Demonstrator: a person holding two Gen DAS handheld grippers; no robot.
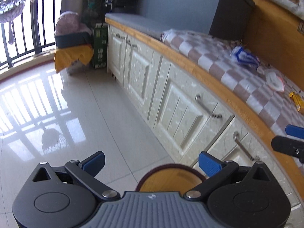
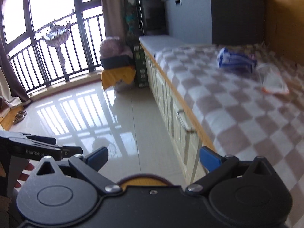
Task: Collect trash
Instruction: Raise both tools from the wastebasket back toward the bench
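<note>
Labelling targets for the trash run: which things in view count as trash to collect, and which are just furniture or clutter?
Likely trash, all on the checkered cloth:
blue-and-white wrapper
clear plastic bag with orange edge
small yellow box

Not part of it:
white cabinets
grey storage box
green carton
Both grippers, left and right, open and empty.

Bright daylight floods through the window (image 2: 47, 19), overexposed white, and glares off the glossy floor (image 1: 57, 104). Motion blur softens the counter (image 2: 237, 104); fisheye bends edge lines.

Right gripper (image 2: 153, 156) jaws apart; blue wrapper (image 2: 236, 59) on checkered cloth (image 2: 237, 117).
</note>
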